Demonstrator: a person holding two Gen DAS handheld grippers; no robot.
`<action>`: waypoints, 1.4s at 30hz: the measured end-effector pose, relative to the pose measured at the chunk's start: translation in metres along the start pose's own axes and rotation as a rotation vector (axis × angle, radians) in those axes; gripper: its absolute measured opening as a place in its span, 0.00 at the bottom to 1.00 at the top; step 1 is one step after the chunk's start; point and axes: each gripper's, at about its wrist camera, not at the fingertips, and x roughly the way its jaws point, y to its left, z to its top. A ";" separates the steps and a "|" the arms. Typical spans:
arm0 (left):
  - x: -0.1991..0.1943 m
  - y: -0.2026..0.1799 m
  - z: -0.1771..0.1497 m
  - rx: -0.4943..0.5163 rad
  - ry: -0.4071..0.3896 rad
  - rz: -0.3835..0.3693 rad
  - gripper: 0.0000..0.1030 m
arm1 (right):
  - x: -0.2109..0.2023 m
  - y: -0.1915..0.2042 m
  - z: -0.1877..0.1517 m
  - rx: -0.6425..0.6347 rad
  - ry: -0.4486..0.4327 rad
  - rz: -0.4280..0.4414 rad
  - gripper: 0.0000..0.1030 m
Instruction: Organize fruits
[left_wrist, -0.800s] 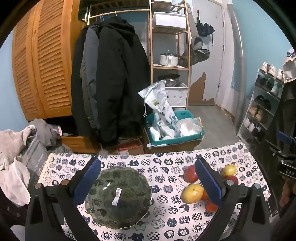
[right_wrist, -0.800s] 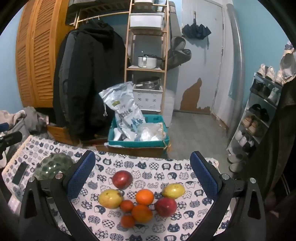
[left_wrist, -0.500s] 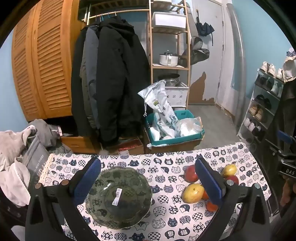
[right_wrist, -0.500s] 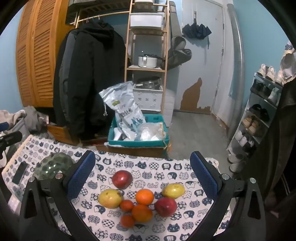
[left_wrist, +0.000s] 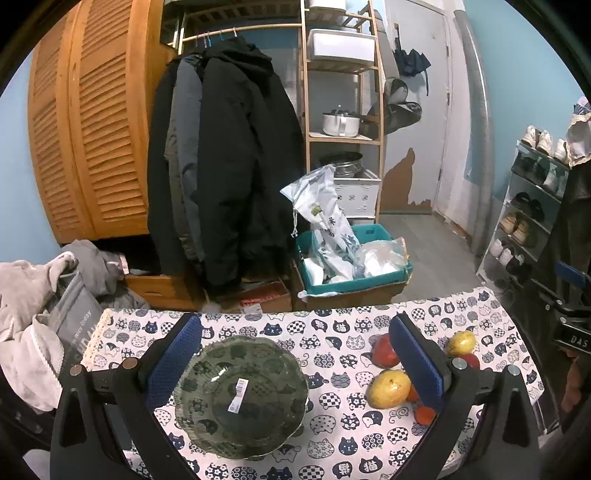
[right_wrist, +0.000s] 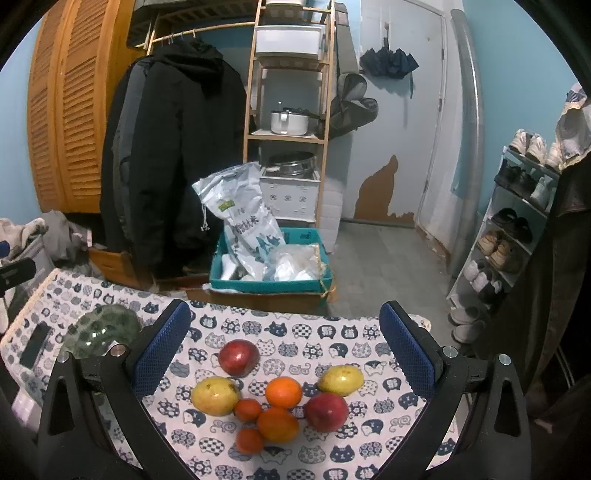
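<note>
A green glass bowl (left_wrist: 242, 397) with a price sticker sits on the cat-print tablecloth (left_wrist: 332, 332), empty, between the fingers of my open left gripper (left_wrist: 293, 354), which hovers above it. Several fruits lie in a cluster to its right: two red apples (right_wrist: 239, 357) (right_wrist: 326, 411), two yellow mangoes (right_wrist: 215, 396) (right_wrist: 340, 379) and several oranges (right_wrist: 283, 392). My right gripper (right_wrist: 284, 350) hangs open over that cluster with nothing between its blue pads. In the right wrist view the bowl (right_wrist: 101, 330) shows at the far left.
A dark phone (right_wrist: 35, 344) lies on the cloth's left end. Beyond the table's far edge stand a teal crate (right_wrist: 271, 282) with bags, hanging coats (left_wrist: 229, 166), a wooden shelf (right_wrist: 291, 110) and a shoe rack (right_wrist: 517, 221). Piled clothes (left_wrist: 33, 295) lie at left.
</note>
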 end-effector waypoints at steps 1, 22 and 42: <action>-0.001 0.000 0.000 -0.002 -0.002 0.000 0.99 | 0.000 0.000 0.000 0.003 -0.001 0.006 0.97; -0.004 -0.002 0.000 0.003 -0.008 -0.005 0.99 | 0.002 -0.001 -0.001 0.008 0.007 0.015 0.97; -0.006 -0.003 0.001 0.007 -0.013 -0.004 0.99 | 0.001 0.000 0.000 0.000 0.008 -0.002 0.97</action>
